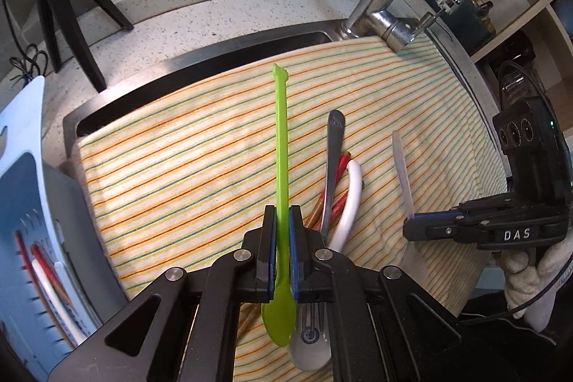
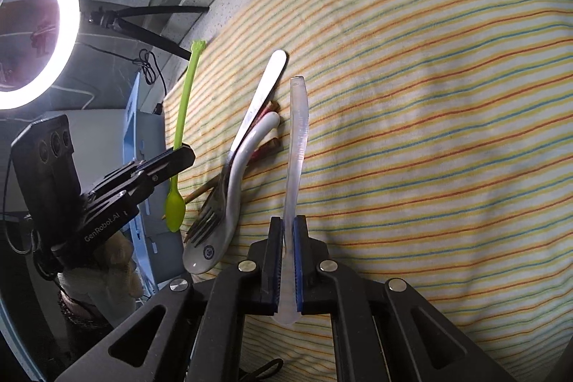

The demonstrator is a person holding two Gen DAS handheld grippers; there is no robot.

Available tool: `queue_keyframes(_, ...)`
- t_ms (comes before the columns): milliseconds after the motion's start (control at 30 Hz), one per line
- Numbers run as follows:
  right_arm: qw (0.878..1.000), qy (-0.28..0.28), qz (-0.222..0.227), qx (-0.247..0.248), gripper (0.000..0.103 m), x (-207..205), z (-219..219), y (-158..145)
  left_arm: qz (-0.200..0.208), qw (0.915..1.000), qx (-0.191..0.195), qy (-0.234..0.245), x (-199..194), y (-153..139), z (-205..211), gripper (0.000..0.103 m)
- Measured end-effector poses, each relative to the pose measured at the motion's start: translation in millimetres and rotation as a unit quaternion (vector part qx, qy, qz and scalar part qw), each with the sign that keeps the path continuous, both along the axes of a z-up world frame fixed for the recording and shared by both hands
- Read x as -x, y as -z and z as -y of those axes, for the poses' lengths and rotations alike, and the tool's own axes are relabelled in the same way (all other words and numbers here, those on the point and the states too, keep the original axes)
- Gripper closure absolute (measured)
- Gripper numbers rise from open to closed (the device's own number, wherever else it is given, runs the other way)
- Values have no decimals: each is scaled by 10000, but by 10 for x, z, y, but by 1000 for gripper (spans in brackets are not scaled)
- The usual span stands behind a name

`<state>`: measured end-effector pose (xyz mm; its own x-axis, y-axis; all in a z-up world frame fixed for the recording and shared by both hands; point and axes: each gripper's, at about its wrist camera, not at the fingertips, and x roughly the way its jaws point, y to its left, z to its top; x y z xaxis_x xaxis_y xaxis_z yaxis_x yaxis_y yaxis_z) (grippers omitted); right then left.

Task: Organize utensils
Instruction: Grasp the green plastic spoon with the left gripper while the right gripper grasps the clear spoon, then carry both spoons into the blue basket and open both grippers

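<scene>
Gripping a long lime-green plastic spoon point(image 1: 280, 145), my left gripper point(image 1: 282, 260) fills the bottom centre of the left wrist view, its blue pads pressed on the thin handle just above the bowl. The handle runs straight up the frame; the bowl hangs below the jaws.

My right gripper point(image 2: 288, 265) sits at the bottom centre of the right wrist view, closed on a clear, frosted plastic utensil point(image 2: 297, 145) whose handle points up the frame. I cannot tell whether it is a spoon or a knife. A gloved hand point(image 1: 526, 278) carries that gripper at the right edge of the left view.

Both utensils are above a striped towel point(image 2: 429, 95) with yellow, orange and green lines, spread over a steel sink point(image 1: 200, 54). The chrome faucet point(image 1: 390, 13) stands at the upper right of the left view.

Just right of the green spoon, a small pile remains on the towel: a metal fork point(image 2: 215, 203), a white ceramic spoon point(image 2: 229, 188) and red-patterned chopsticks point(image 1: 340, 188), all touching or crossing.

At the lower left of the left view stands a pale blue utensil holder point(image 1: 25, 203). It already holds a white handle and red chopsticks.

By my judgement the sorting is partly done: some pieces are stored, two are in my grippers awaiting placement, and the pile is left.
</scene>
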<state>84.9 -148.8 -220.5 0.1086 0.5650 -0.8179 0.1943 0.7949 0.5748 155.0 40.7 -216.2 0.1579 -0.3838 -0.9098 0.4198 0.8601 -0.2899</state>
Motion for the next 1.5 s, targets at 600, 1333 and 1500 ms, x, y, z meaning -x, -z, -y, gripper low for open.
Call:
queue_keyframes(600, 9937, -663, 779, -467, 98, -291, -654, -720, 565, 9932, 123, -1012, 421, -466, -882, 98)
queue_keyframes(1333, 9760, -2018, 817, 43, 98, -645, -2825, -386, 290, 9704, -347, -2371, 734, -99, -2263, 98)
queue_keyframes(1500, 9751, -2078, 731, 248, 98, -698, -3009, -228, 183, 9700, -377, -2393, 695, -6, -2282, 98)
